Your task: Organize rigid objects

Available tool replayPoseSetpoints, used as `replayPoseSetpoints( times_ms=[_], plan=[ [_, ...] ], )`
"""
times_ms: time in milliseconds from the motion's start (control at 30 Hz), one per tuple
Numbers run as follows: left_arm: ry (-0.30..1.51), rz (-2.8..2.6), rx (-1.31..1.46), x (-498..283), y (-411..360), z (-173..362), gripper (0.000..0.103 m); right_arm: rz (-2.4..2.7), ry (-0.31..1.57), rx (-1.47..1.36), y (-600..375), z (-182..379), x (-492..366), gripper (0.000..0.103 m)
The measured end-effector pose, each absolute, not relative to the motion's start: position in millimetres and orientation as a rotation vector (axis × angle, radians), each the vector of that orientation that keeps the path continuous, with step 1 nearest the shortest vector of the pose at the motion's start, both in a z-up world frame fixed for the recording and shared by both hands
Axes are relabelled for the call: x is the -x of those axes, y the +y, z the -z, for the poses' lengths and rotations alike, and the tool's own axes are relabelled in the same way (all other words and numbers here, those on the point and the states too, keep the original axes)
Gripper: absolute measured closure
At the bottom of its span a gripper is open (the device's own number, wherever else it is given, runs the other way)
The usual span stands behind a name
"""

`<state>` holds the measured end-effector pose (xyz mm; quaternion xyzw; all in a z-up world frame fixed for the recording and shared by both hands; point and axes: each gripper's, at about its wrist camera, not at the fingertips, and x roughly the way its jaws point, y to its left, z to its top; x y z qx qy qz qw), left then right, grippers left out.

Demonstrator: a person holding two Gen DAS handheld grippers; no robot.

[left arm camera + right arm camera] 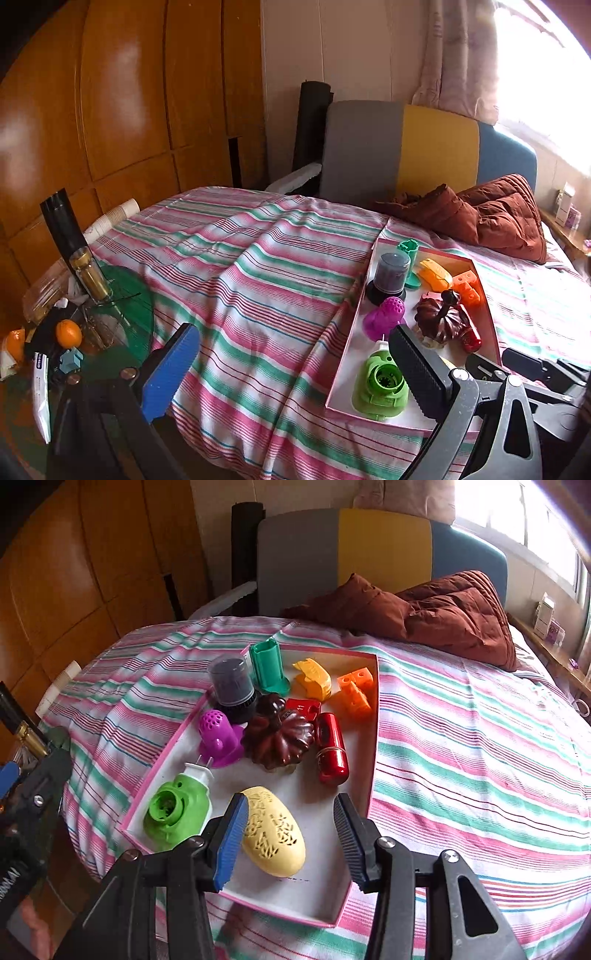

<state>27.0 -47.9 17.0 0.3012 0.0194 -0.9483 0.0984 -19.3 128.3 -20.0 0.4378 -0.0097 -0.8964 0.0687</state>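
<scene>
1. Since nearly every rigid piece in sight already lies inside the pink-rimmed tray [373,716] on the striped bed [461,738], the gathering looks largely done; how the pieces are meant to be ordered cannot be told from the task.
2. At the tray's far end stand a dark lidded canister [231,683] and a teal holder [267,668], with a yellow-orange piece [314,679] and orange blocks [354,690] beside them.
3. In the middle sit a purple perforated piece [218,734], a dark brown pumpkin-shaped dish [279,738] and a red cylinder [332,749]; the dish touches or overlaps its neighbours, so this cluster is crowded.
4. At the near end are a green plug-in device [177,812] and a pale yellow perforated egg [273,834], lying on its side.
5. The right gripper [291,834] hangs over that near end with its jaws spread wide and gripping nothing; the blue pad is at the egg's left flank, the black pad well clear on the other side. I judge the egg is either just set down or about to be taken.
6. The left gripper [295,373] is also wide open and empty, at the tray's near left edge by the green device.
7. No loose pieces show on the bedspread, so what remains is probably tidying within the tray.
</scene>
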Motion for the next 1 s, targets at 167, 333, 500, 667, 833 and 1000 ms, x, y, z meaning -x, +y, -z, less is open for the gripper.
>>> replayPoseSetpoints(
  times_ms=[167,333,500,667,833,1000],
  plan=[
    [0.008,2.783,-0.911,-25,-44,-19,0.000,2.729,-0.035,-1.310,124,8,17,0.048],
    [-0.025,2.763,-0.944,-24,-43,-20,0.000,2.798,-0.061,-1.295,127,-3,13,0.040],
    [-0.041,2.770,-1.017,-22,-42,-19,0.000,2.891,-0.057,-1.304,131,-11,11,0.038],
    [-0.021,2.759,-1.050,-20,-43,-18,0.000,2.936,-0.064,-1.334,137,-11,10,0.038],
    [0.022,2.773,-1.112,-19,-45,-16,0.000,2.922,-0.058,-1.351,136,-8,9,0.038],
    [-0.005,2.793,-1.132,-20,-39,-16,0.000,2.927,-0.037,-1.341,133,-8,9,0.038]
  ],
)
